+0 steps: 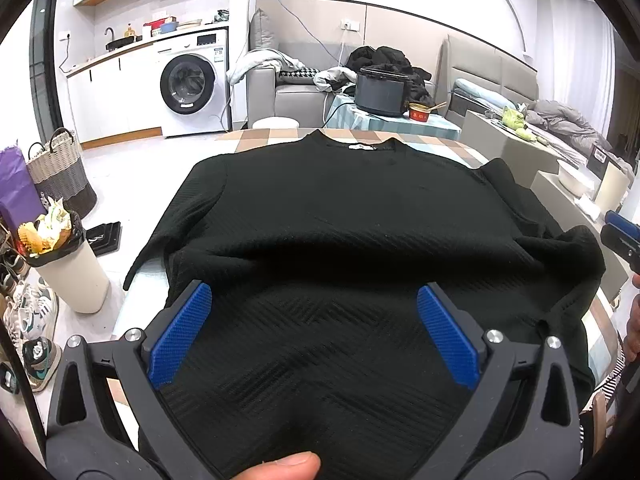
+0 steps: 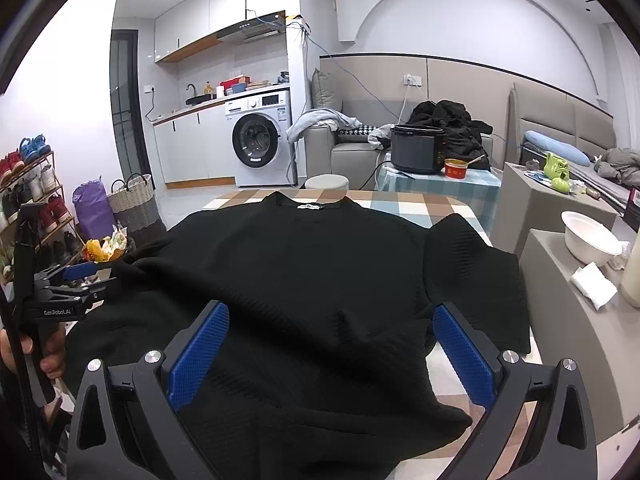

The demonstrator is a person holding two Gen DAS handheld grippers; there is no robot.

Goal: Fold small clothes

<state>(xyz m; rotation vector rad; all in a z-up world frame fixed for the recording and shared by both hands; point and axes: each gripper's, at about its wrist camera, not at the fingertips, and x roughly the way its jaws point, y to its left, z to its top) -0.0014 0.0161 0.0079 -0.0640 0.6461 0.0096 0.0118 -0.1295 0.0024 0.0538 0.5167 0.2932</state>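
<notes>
Nearest me, my left tool and right tool both hang over the hem end with their blue pads spread wide apart, nothing between them; the black sweater lies flat on the checked table, its hem spilling over the near edge, one sleeve drooping past the left edge, the other folded in by the right edge; it looks soft, limp and light, a textured knit that should pinch easily, so I'd take it at the hem corners or shoulders; its long axis runs near to far, collar and white label pointing at the far edge.
</notes>
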